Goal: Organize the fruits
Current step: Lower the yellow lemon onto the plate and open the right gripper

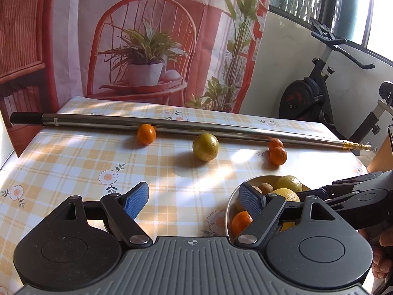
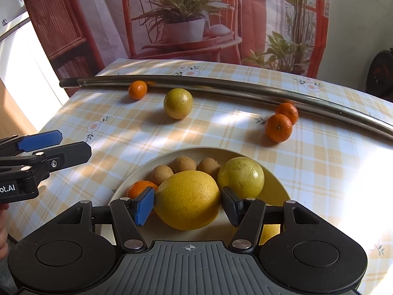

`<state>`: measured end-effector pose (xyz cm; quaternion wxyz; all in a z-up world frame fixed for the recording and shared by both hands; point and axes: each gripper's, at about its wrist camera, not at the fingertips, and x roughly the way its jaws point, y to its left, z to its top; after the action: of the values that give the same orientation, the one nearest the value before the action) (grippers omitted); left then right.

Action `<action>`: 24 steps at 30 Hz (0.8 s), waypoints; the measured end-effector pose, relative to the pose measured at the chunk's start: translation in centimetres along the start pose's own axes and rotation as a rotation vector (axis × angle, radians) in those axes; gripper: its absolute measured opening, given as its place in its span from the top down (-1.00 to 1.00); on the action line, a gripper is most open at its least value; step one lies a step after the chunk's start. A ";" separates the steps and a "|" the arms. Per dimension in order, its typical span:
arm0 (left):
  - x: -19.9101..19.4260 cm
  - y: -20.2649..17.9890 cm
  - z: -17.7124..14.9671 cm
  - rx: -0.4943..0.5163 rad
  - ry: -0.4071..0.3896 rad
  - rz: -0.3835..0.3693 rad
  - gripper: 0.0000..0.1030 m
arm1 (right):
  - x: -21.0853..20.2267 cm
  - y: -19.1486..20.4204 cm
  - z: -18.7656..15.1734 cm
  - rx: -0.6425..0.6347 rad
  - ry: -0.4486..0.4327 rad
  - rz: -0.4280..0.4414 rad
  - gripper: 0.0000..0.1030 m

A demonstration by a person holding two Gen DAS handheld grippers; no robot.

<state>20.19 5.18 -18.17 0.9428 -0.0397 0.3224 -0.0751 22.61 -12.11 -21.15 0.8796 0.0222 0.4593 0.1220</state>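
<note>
A cream bowl (image 2: 196, 149) holds three small brown fruits (image 2: 184, 164), a mandarin (image 2: 137, 189) and a yellow citrus (image 2: 242, 177). My right gripper (image 2: 188, 205) is shut on a large yellow citrus (image 2: 188, 202) low over the bowl, one pad on each side. On the cloth behind lie a lone mandarin (image 2: 138, 89), a yellow-green citrus (image 2: 178, 103) and two touching mandarins (image 2: 278, 127). My left gripper (image 1: 194, 200) stands open and holds nothing, just left of the bowl (image 1: 231, 204). The yellow-green citrus (image 1: 205, 147) lies straight ahead of it.
A long metal pole (image 1: 172, 125) lies across the table's far side, touching the back fruits. The checked tablecloth (image 1: 73, 162) runs to a printed curtain (image 1: 147, 36) behind. An exercise bike (image 1: 312, 91) stands off the table's right end.
</note>
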 end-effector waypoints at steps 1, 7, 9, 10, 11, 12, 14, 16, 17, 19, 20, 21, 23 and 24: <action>0.0 -0.1 0.0 0.003 0.002 0.000 -0.61 | 0.0 0.0 0.0 0.001 -0.001 0.001 -0.08; -0.2 -0.1 -0.1 0.006 -0.004 -0.003 -0.61 | -0.6 0.1 0.1 0.002 -0.022 -0.009 -0.09; -0.2 -0.1 -0.1 0.009 -0.010 -0.002 -0.61 | -1.1 0.1 0.2 0.004 -0.040 0.003 -0.09; -0.2 -0.2 -0.1 0.011 -0.010 0.001 -0.61 | -1.3 0.1 0.3 0.006 -0.049 0.007 -0.09; -0.2 -0.2 -0.1 0.012 -0.007 0.001 -0.61 | -1.6 0.1 0.2 0.007 -0.059 0.005 -0.09; -0.2 -0.2 -0.1 0.012 -0.005 0.000 -0.61 | -1.9 0.1 0.2 0.006 -0.071 0.000 -0.09; -0.2 -0.2 -0.2 0.013 0.000 0.001 -0.61 | -2.5 0.0 0.1 0.012 -0.091 -0.010 -0.09; -0.2 -0.3 -0.2 0.015 0.004 0.003 -0.62 | -3.0 -0.3 0.0 0.024 -0.110 -0.021 -0.09; -0.2 -0.3 -0.3 0.017 0.006 0.005 -0.62 | -3.3 -0.5 0.0 0.030 -0.121 -0.029 -0.09; -0.2 -0.3 -0.3 0.017 0.010 0.008 -0.62 | -3.8 -1.0 0.0 0.046 -0.141 -0.044 -0.09; -0.1 -0.3 -0.3 0.016 0.011 0.008 -0.62 | -4.0 -1.3 0.0 0.055 -0.148 -0.050 -0.09; -0.1 -0.2 -0.3 0.014 0.012 0.008 -0.62 | -4.2 -1.6 0.0 0.064 -0.153 -0.055 -0.09; -0.2 0.0 -0.1 0.003 0.013 0.006 -0.62 | -4.5 -2.3 0.2 0.079 -0.159 -0.065 -0.09; -0.2 0.2 0.0 -0.008 0.012 0.003 -0.62 | -4.7 -2.7 0.3 0.084 -0.164 -0.073 -0.09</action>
<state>20.09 5.41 -18.04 0.9407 -0.0428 0.3285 -0.0727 20.77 -15.82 -17.60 0.9163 0.0523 0.3911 0.0680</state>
